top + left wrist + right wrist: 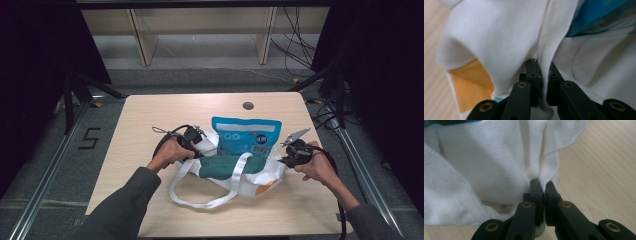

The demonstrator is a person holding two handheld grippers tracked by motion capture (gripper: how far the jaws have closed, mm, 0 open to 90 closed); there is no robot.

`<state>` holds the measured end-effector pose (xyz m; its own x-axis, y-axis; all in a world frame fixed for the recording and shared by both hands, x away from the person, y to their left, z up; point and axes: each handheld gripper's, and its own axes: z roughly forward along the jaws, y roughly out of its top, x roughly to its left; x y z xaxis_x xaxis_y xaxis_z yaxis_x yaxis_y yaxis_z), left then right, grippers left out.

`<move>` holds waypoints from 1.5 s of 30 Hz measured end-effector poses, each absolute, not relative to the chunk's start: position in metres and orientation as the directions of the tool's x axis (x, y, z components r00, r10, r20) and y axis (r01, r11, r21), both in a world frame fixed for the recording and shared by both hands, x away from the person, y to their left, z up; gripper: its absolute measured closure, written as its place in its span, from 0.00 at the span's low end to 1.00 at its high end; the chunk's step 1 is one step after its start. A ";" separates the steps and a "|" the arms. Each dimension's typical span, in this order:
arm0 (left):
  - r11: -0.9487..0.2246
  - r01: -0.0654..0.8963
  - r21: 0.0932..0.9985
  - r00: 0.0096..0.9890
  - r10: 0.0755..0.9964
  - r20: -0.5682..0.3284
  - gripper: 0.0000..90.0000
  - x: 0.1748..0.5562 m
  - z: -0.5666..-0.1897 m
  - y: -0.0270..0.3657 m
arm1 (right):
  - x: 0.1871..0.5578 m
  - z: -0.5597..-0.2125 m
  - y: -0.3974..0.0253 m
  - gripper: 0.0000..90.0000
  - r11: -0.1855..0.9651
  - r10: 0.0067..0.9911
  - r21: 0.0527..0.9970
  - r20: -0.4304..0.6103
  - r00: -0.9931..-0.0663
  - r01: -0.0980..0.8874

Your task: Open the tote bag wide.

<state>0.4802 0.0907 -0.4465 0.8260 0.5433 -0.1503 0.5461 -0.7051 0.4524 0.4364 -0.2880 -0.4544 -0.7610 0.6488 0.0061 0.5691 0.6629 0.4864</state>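
Now each hand-held gripper, left (201, 143) and right (283, 159), is clenched on white fabric of the tote bag (235, 172), blue pouch (245, 136) poking out, mid-frame.

A laboratory recording bay, not a domestic room. A plain pale wooden surface (150, 120) with a cable grommet (248, 105) stands on grey carpet (105, 120), flanked by dark curtains (35, 60) and aluminium rails (47, 180) on black stands (67, 100). Loose cables (295, 40) trail across the floor behind, beneath bare wooden shelving (200, 22). A taped numeral "5" (89, 138) marks the station.
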 end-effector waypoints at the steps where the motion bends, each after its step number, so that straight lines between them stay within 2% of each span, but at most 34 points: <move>1: -0.694 0.530 0.487 0.828 0.546 -0.125 0.86 0.479 -0.439 0.095 | 0.438 -0.453 -0.291 0.98 0.669 0.648 0.487 -0.013 -0.761 0.561; 3: -0.670 0.532 0.518 0.817 0.567 -0.106 0.76 0.472 -0.426 0.098 | 0.438 -0.448 -0.294 0.98 0.671 0.642 0.496 -0.018 -0.766 0.551; 4: -0.667 0.524 0.529 0.815 0.573 -0.085 0.69 0.469 -0.418 0.100 | 0.435 -0.445 -0.292 0.97 0.630 0.664 0.512 0.035 -0.747 0.584; 5: -0.659 0.523 0.541 0.811 0.581 -0.076 0.65 0.465 -0.410 0.102 | 0.436 -0.442 -0.295 0.97 0.644 0.662 0.516 -0.005 -0.749 0.565; 7: -0.648 0.508 0.568 0.811 0.581 -0.063 0.60 0.455 -0.395 0.106 | 0.433 -0.436 -0.298 0.96 0.624 0.675 0.538 -0.005 -0.738 0.567; 8: -0.641 0.496 0.586 0.815 0.576 -0.061 0.60 0.451 -0.388 0.107 | 0.431 -0.432 -0.298 0.95 0.591 0.694 0.544 0.034 -0.719 0.596; 11: -0.600 0.478 0.641 0.833 0.542 -0.114 0.58 0.436 -0.375 0.103 | 0.430 -0.422 -0.304 0.90 0.573 0.699 0.585 0.017 -0.715 0.574; 16: -0.646 0.448 0.618 0.865 0.488 -0.117 0.52 0.427 -0.377 0.093 | 0.425 -0.400 -0.304 0.81 0.538 0.699 0.640 0.025 -0.715 0.548; 20: -0.647 0.438 0.624 0.878 0.456 -0.143 0.49 0.424 -0.385 0.081 | 0.428 -0.389 -0.301 0.80 0.519 0.692 0.668 0.039 -0.721 0.533; 23: -0.679 0.410 0.609 0.896 0.424 -0.131 0.48 0.420 -0.391 0.070 | 0.436 -0.391 -0.294 0.75 0.530 0.682 0.658 0.044 -0.730 0.535; 27: -0.676 0.417 0.608 0.893 0.430 -0.134 0.45 0.419 -0.394 0.062 | 0.449 -0.403 -0.283 0.57 0.558 0.675 0.616 0.051 -0.736 0.556; 31: -0.678 0.410 0.610 0.895 0.426 -0.127 0.45 0.418 -0.399 0.058 | 0.463 -0.413 -0.278 0.54 0.578 0.664 0.595 0.055 -0.746 0.558; 33: -0.690 0.399 0.604 0.902 0.415 -0.122 0.47 0.416 -0.401 0.056 | 0.468 -0.416 -0.276 0.56 0.594 0.664 0.569 0.052 -0.746 0.569; 36: -0.705 0.378 0.600 0.913 0.390 -0.118 0.57 0.414 -0.401 0.056 | 0.468 -0.415 -0.276 0.79 0.606 0.644 0.567 0.062 -0.763 0.558; 38: -0.720 0.364 0.590 0.921 0.373 -0.113 0.65 0.413 -0.402 0.056 | 0.468 -0.416 -0.276 0.88 0.627 0.639 0.541 0.055 -0.768 0.560; 41: -0.738 0.329 0.589 0.935 0.343 -0.092 0.76 0.409 -0.403 0.056 | 0.470 -0.419 -0.278 0.93 0.633 0.634 0.534 0.059 -0.771 0.561; 45: -0.766 0.280 0.579 0.950 0.308 -0.052 0.88 0.397 -0.402 0.053 | 0.470 -0.419 -0.276 0.96 0.642 0.635 0.529 0.040 -0.772 0.555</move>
